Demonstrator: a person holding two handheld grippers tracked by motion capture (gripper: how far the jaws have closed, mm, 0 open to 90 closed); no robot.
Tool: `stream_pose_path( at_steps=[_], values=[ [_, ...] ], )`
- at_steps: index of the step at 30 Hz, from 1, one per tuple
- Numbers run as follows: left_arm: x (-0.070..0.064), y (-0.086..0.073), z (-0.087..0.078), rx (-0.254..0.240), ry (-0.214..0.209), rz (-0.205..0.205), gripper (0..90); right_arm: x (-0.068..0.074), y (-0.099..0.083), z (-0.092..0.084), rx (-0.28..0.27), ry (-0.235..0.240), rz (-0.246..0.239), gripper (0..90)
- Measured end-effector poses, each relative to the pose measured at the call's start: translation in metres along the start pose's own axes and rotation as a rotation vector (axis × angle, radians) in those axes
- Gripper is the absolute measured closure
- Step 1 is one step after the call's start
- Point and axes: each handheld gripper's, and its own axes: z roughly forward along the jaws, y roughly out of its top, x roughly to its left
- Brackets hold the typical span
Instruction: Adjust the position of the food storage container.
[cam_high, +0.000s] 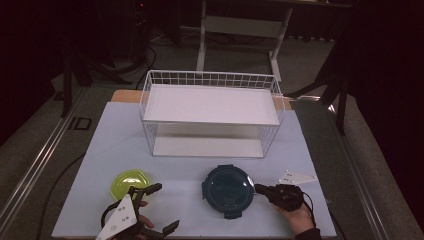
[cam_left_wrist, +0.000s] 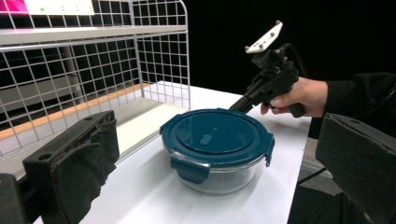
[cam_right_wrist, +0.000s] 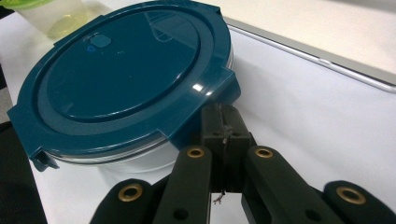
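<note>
A round glass container with a dark teal clip lid (cam_high: 227, 190) stands on the pale table near the front. My right gripper (cam_high: 257, 188) comes in from the right, held by a hand. Its jaws are shut, and their tips (cam_right_wrist: 223, 114) rest against the lid's clip tab (cam_right_wrist: 219, 88) with nothing between them. My left gripper (cam_high: 166, 206) is at the front left, open and empty. In the left gripper view its jaws frame the container (cam_left_wrist: 217, 140) from a distance, with the right gripper (cam_left_wrist: 233, 106) at the lid's far edge.
A white wire basket shelf (cam_high: 150, 80) with two levels stands behind the container, and its mesh wall (cam_left_wrist: 140, 46) is close on the left. A small container with a yellow-green lid (cam_high: 130, 181) sits just beyond the left gripper. Dark floor and stands surround the table.
</note>
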Motion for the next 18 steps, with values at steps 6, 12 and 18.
stream_pose_path(
  at_steps=[6, 12, 18],
  values=[
    [0.0, -0.001, 0.001, 0.005, -0.002, -0.003, 0.0, 0.006, 0.005, 0.006, 0.001, 0.01, -0.009, 90.0],
    [-0.001, 0.0, 0.002, 0.011, -0.006, -0.009, 0.0, 0.009, 0.011, 0.004, -0.026, -0.003, -0.03, 90.0],
    [0.0, 0.006, 0.005, 0.026, -0.006, -0.022, 0.0, 0.013, 0.02, -0.005, -0.066, -0.027, -0.068, 90.0]
  ],
)
